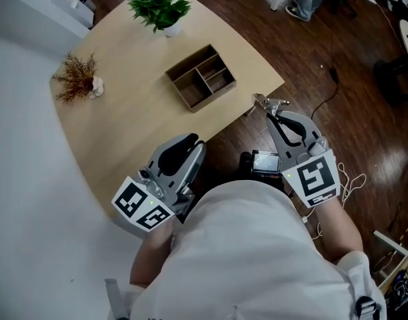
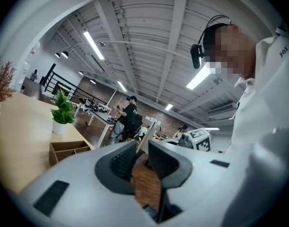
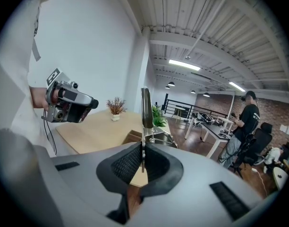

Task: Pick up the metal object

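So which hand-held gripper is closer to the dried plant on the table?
Left. The left hand-held gripper is over the table's near edge, with the dried plant ahead-left of it. The right hand-held gripper, holding the metal object, is off the table's right side.

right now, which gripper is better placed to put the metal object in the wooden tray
Probably right: the right gripper is shut on the metal object, with the wooden tray ahead; the left gripper is open and empty.

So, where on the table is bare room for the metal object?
Widest bare patch: table between the wooden box, the dried plant and the near edge. A narrower strip runs between the dried plant and the green plant. Crowded only at the wooden box.
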The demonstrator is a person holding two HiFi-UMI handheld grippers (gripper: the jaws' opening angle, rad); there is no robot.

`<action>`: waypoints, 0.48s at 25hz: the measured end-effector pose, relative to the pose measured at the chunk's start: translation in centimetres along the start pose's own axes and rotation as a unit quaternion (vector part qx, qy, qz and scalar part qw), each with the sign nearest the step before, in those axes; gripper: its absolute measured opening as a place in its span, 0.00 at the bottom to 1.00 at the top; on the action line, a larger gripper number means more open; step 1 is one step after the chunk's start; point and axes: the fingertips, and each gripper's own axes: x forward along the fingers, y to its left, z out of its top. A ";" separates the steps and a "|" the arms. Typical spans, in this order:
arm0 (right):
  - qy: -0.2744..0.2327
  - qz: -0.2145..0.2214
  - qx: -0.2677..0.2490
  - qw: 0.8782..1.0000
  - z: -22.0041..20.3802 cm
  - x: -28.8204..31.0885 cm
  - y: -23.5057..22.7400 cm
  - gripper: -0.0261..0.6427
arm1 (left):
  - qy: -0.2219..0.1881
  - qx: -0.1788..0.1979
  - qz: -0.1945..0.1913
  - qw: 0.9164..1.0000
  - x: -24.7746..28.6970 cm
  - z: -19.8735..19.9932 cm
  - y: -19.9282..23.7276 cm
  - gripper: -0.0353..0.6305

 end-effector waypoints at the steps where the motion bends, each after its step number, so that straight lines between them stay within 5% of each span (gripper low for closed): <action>1: 0.001 0.000 -0.001 1.000 -0.1 0.0 0.0 0.05 | 0.000 -0.002 0.002 1.000 -0.1 -0.1 0.1 0.15; 12: 0.006 0.004 -0.007 1.000 -0.9 0.2 0.3 0.05 | 0.013 -0.012 0.009 1.000 -0.2 -1.3 0.5 0.15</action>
